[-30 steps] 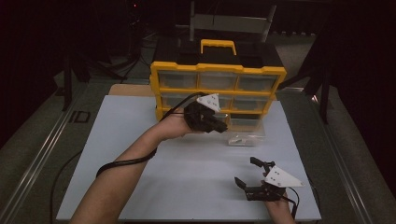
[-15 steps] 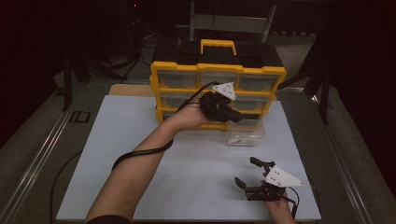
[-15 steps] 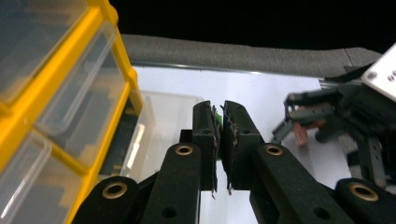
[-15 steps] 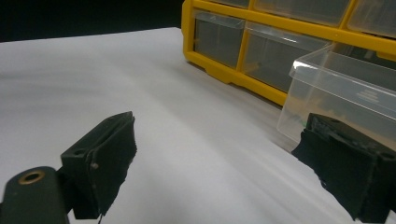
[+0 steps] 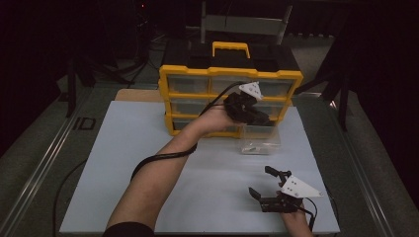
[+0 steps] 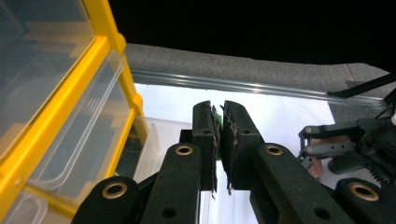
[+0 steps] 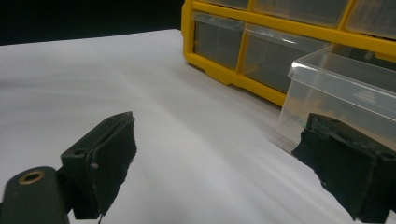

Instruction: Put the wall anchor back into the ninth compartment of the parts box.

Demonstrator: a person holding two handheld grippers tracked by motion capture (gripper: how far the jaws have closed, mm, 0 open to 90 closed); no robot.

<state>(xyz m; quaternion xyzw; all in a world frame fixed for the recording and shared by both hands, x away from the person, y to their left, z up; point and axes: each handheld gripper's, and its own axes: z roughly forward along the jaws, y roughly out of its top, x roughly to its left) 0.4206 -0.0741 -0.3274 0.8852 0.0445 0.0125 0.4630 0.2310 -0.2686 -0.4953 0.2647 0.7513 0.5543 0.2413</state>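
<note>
While pinched, green item point(image 6: 217, 115) stays unidentifiable.

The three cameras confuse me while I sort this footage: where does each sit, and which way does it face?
High view: above the table, looking forward and down at the yellow plastic drawer cabinet; both forearms show.
Left gripper view: on the left gripper, jaws shut on something small and green, beside the cabinet.
Right gripper view: on the open right gripper, low over the white tabletop.
All share the clear plastic drawer.

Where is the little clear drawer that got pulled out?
In the high view, the clear drawer sits on the white table, right of centre, before the yellow organizer.
</note>
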